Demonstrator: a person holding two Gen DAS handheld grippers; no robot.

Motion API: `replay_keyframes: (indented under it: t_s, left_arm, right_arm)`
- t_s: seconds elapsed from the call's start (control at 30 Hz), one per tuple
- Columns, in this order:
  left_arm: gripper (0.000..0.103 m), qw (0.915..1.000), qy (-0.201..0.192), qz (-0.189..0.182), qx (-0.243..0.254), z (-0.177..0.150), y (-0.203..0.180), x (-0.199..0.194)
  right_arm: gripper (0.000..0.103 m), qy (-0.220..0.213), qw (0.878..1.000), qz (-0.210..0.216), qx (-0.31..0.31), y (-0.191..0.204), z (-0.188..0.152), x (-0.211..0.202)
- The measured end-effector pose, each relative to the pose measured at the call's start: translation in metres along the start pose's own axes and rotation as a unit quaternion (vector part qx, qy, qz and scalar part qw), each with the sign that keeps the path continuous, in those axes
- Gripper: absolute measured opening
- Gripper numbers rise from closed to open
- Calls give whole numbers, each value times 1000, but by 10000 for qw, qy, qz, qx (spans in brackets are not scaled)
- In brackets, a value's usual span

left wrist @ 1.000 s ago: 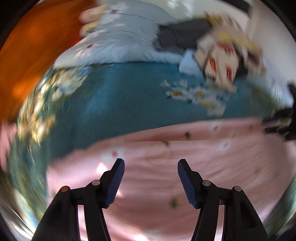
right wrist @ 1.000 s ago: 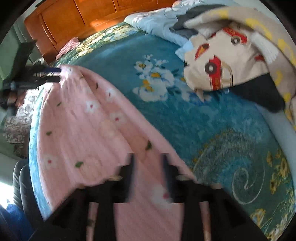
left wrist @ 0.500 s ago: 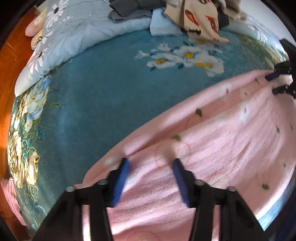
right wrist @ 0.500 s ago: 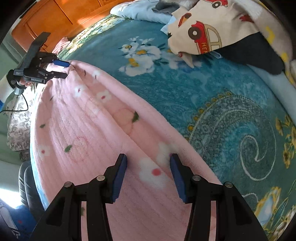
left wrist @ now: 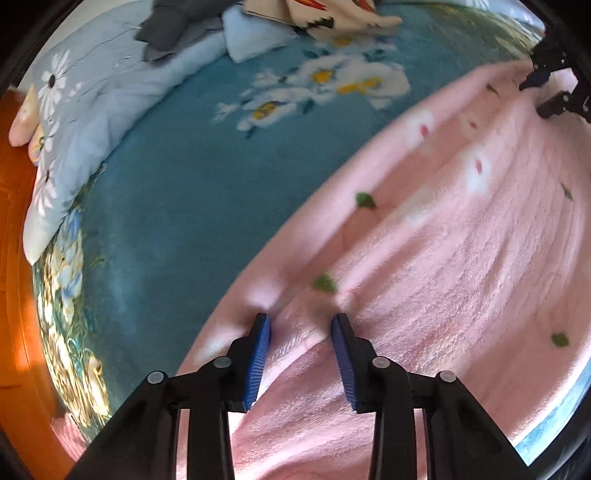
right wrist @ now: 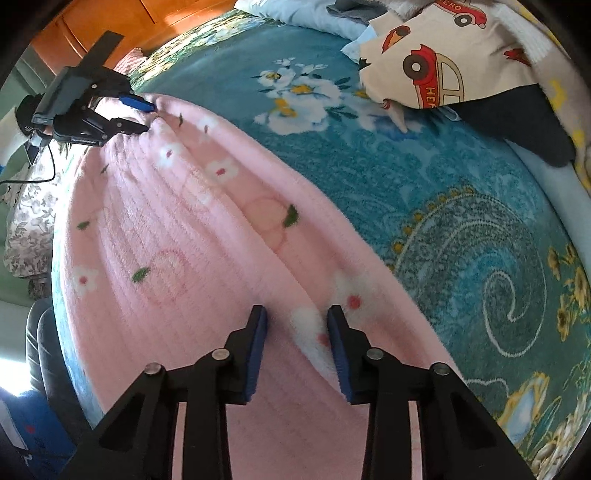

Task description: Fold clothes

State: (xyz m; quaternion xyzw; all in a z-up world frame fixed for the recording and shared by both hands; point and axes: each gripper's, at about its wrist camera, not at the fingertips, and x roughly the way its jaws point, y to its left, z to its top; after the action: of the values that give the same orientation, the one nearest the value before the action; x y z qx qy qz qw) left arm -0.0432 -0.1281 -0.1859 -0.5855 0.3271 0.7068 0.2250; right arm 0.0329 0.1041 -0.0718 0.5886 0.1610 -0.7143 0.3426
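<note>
A pink fleece garment with small flowers [left wrist: 443,258] [right wrist: 184,240] lies spread over the blue bed. In the left wrist view my left gripper [left wrist: 300,325] points down at the garment's edge. Its jaws are closing and a raised fold sits pinched between the blue pads [left wrist: 258,350]. In the right wrist view my right gripper [right wrist: 295,317] stands on the same edge further along. Its jaws are also closing, on a ridge of the pink fabric. Each gripper also shows small in the other view: left gripper [right wrist: 147,118], right gripper [left wrist: 535,96].
A blue floral bedspread [left wrist: 177,192] [right wrist: 461,206] covers the bed. Beyond the garment lie a car-print cloth [right wrist: 436,62], grey clothes [left wrist: 177,26] and a pale blue quilt [left wrist: 92,110]. An orange wooden headboard [right wrist: 110,26] stands behind. A person's sleeve [right wrist: 11,140] holds the left gripper.
The left gripper came down onto the pink garment's edge, rolled, and narrowed its jaws around a fold. The right gripper stayed in place and drew its jaws in on the ridge.
</note>
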Motion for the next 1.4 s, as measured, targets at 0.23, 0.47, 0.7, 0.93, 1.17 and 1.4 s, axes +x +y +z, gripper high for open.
replay_keyframes:
  t_s: [0.23, 0.47, 0.7, 0.93, 1.17, 1.4]
  left_arm:
    - [6, 9995, -223, 118, 211, -9, -18, -6]
    - [5, 9901, -1295, -23, -547, -34, -6, -60]
    - [5, 9754, -1697, 125, -1401, -24, 35, -63]
    - [5, 9755, -1234, 210, -1810, -13, 35, -9]
    - [10, 9624, -1237, -92, -2416, -21, 40, -8]
    - [43, 8930, -2096, -488, -3954, -108, 72, -79]
  right_arm:
    - [11, -60, 9999, -76, 94, 8, -7, -5]
    - [8, -712, 9972, -36, 229, 1, -3, -40]
    - [8, -706, 9961, -278, 452, -26, 32, -29]
    - [8, -398, 9962, -185, 758, -42, 28, 3]
    - [17, -367, 9957, -273, 802, -42, 28, 3]
    - [44, -1049, 9853, -644, 1183, -49, 16, -40]
